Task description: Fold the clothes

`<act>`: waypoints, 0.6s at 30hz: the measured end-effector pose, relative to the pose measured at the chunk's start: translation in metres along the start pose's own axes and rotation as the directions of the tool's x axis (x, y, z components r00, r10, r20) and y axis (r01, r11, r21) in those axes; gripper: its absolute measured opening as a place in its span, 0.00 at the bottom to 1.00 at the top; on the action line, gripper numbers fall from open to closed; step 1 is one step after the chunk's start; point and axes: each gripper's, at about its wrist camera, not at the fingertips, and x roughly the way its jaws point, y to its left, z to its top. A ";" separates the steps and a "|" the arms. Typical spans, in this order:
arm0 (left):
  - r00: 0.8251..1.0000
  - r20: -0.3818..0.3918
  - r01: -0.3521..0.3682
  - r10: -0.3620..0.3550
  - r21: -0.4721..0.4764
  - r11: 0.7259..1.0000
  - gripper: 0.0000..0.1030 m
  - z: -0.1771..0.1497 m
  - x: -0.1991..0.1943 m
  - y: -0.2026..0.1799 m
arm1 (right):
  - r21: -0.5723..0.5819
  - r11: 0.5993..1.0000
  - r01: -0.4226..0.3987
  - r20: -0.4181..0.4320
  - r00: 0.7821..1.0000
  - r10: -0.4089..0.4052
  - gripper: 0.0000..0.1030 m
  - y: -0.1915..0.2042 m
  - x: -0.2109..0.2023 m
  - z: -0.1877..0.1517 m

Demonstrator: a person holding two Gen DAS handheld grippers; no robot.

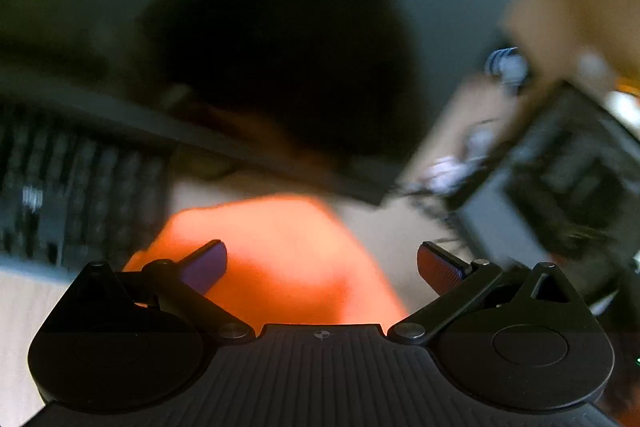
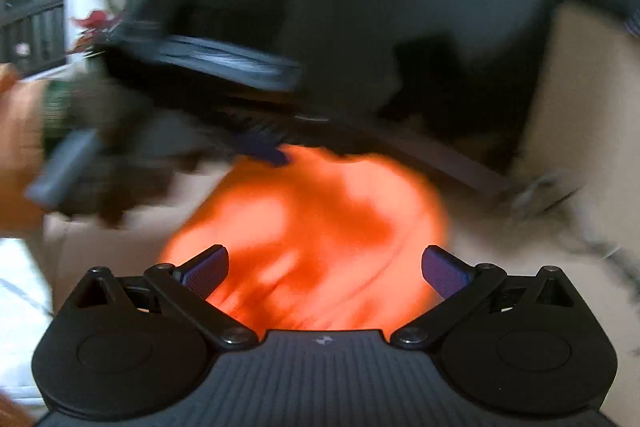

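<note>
The left tongs [image 1: 322,265] stand wide apart with nothing between the pads, and the right tongs [image 2: 324,269] are spread just as wide and equally empty. Both point down at an orange garment [image 1: 280,251] lying on a pale tabletop [image 1: 400,227]; from the right wrist view the same cloth [image 2: 320,223] shows as a rounded, rumpled mound with dark creases across it, not a flat shape. Neither pair of tongs touches the cloth as far as the blur allows one to tell.

Both views are heavily smeared, so edges, sleeves or a collar cannot be made out. Beyond the garment the left view shows a dark keyboard [image 1: 76,187] at the left and a large dark shape behind, too blurred to name. In the right view a blurred dark object [image 2: 100,163], possibly the other tool, hangs at the left above the tabletop.

Judging by the bunched heap, no neat fold is visible yet: the garment likely has to be grasped, spread flat and then folded, so most of the work appears to remain.
</note>
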 end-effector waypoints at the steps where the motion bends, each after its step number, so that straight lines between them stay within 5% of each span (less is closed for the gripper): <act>1: 1.000 -0.017 -0.005 0.005 -0.020 1.000 1.00 0.000 0.012 0.007 | 0.020 0.999 -0.039 -0.024 0.999 0.040 1.00 0.006 0.006 -0.004; 7: 0.998 -0.065 0.003 -0.008 -0.066 0.998 1.00 0.007 0.030 0.020 | 0.033 0.996 -0.085 -0.013 0.996 0.085 1.00 0.017 0.000 -0.011; 13: 0.997 0.029 -0.068 0.070 -0.072 0.995 1.00 -0.001 -0.046 0.018 | 0.062 0.997 0.053 0.053 0.997 -0.056 1.00 -0.027 -0.047 -0.014; 18: 0.999 0.003 -0.047 0.047 -0.093 0.995 1.00 -0.036 -0.066 0.007 | -0.042 0.992 0.122 -0.005 0.992 -0.122 1.00 -0.022 -0.029 -0.033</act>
